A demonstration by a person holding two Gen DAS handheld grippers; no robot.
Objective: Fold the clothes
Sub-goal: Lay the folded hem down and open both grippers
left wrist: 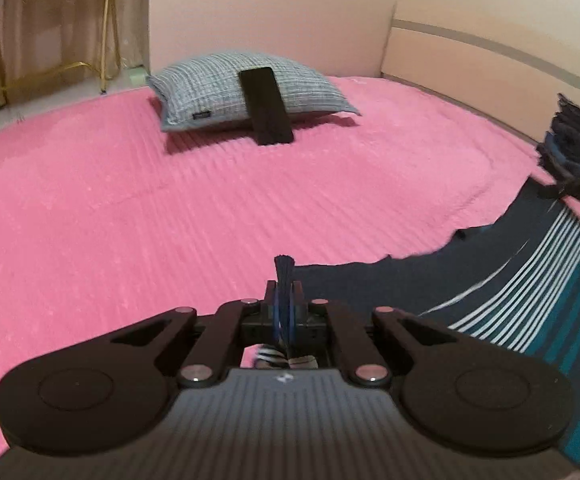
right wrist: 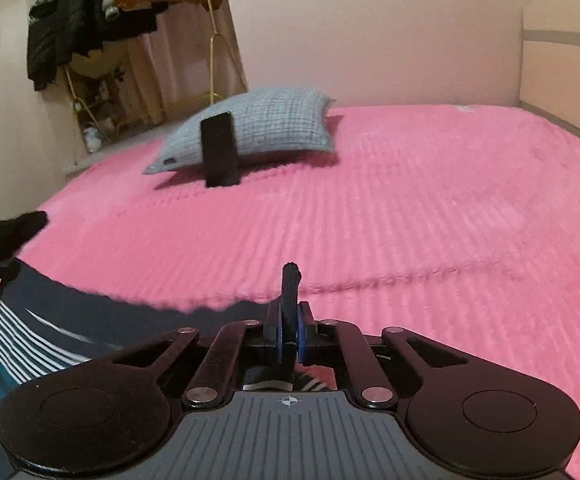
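On the bed: a pink ribbed bedspread (left wrist: 129, 208) covers the whole thing, and everything sits on it.
Garment: dark navy striped top (left wrist: 530, 280) with white and teal bands, stretched between the two grippers low over the bedspread; the same cloth shows at the left in the right wrist view (right wrist: 49, 320).
Left gripper (left wrist: 284, 300): jaws pretty much closed, pinching a bunched edge of the striped top, and a little tuft of navy fabric pokes up past the tips.
Right gripper (right wrist: 290, 328): same deal, jaws clamped tight on a fold of the cloth with a dark nub sticking up above the blue pads (right wrist: 301, 334).
Other gripper seen from afar: the right one shows up blurry at the far right edge of the left wrist view, with fabric hanging from it.
Pillow: grey checked pillow (left wrist: 229, 88) toward the far side of the bed, well apart from the garment.
Black thing: a flat black slab (left wrist: 265, 106) leans up against the pillow, lower end on the bedspread; can't tell what it is.
Background: headboard (left wrist: 470, 56) on the right, jackets on a gold rack (right wrist: 89, 12) off to the left.
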